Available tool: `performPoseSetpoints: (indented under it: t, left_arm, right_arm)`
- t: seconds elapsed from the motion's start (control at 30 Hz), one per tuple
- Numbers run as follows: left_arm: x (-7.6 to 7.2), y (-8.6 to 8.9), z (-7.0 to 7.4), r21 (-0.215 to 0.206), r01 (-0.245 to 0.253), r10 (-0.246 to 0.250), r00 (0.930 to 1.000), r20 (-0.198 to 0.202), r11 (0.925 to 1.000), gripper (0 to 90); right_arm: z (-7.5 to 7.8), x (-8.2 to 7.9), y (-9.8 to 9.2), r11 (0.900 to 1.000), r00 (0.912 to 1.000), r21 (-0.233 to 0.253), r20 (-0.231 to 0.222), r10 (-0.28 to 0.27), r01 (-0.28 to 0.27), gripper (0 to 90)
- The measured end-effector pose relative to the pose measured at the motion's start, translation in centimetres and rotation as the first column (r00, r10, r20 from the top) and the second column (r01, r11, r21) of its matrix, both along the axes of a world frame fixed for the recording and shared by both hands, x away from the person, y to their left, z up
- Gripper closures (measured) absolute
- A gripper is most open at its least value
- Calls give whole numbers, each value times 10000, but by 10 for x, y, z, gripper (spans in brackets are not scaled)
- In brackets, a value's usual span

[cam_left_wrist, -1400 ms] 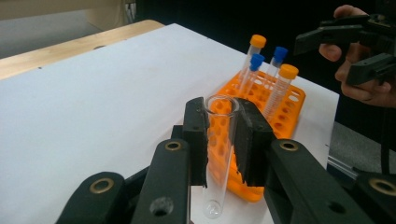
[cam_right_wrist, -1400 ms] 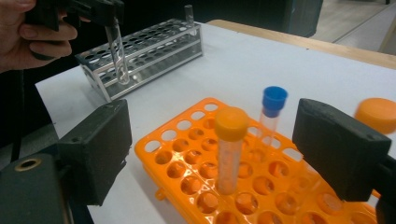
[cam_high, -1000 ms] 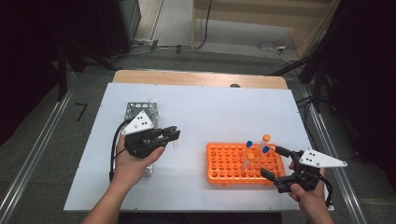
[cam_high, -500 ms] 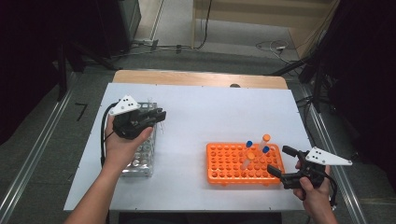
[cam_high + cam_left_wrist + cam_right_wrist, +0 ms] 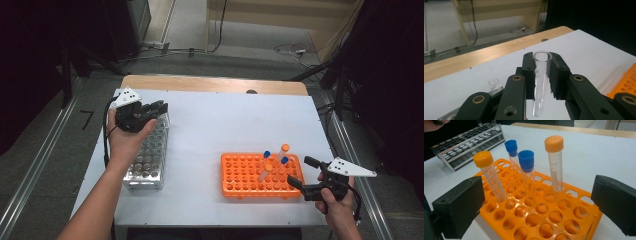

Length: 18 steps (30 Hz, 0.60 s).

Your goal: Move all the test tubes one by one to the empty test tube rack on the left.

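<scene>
Meanwhile left gripper (image 5: pixel 541 75) clamps one clear tube (image 5: pixel 539 85); right gripper (image 5: pixel 536 207) gapes before four capped tubes (image 5: pixel 526 173).

The clear uncapped test tube (image 5: pixel 541 80) carries small printed lettering near its rim, too blurred to read. The orange-capped tube (image 5: pixel 554 165) in the orange rack (image 5: pixel 564 220) bears faint grey graduation marks and a word that cannot be made out. No other writing is legible anywhere.

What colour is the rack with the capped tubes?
Orange rack, clearest in the right gripper view.
</scene>
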State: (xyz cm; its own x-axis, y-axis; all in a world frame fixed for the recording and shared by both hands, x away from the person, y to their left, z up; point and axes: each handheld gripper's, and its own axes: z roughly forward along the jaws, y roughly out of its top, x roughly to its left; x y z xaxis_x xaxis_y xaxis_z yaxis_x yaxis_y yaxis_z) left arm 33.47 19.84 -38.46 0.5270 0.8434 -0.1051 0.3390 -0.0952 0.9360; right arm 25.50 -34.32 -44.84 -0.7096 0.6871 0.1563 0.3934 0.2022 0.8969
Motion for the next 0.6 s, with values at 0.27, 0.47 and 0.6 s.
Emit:
performPoseSetpoints:
  t: [0.27, 0.47, 0.6]
  left_arm:
    - [17, 14, -8, -168, -881, 879, 9961, -106, 9960, 762]
    - [25, 17, -12, -321, -1343, 1340, 9909, -134, 9904, 762]
    - [30, 14, -16, -185, -1453, 1450, 9893, -165, 9892, 762]
  right_arm:
    - [-2, 1, 1, 9999, 9999, -51, -45, -90, 90, 0]
    - [-2, 0, 1, 9999, 10000, -64, -14, -90, 90, 0]
    - [-2, 1, 0, 9999, 9999, -37, -29, -107, 107, 0]
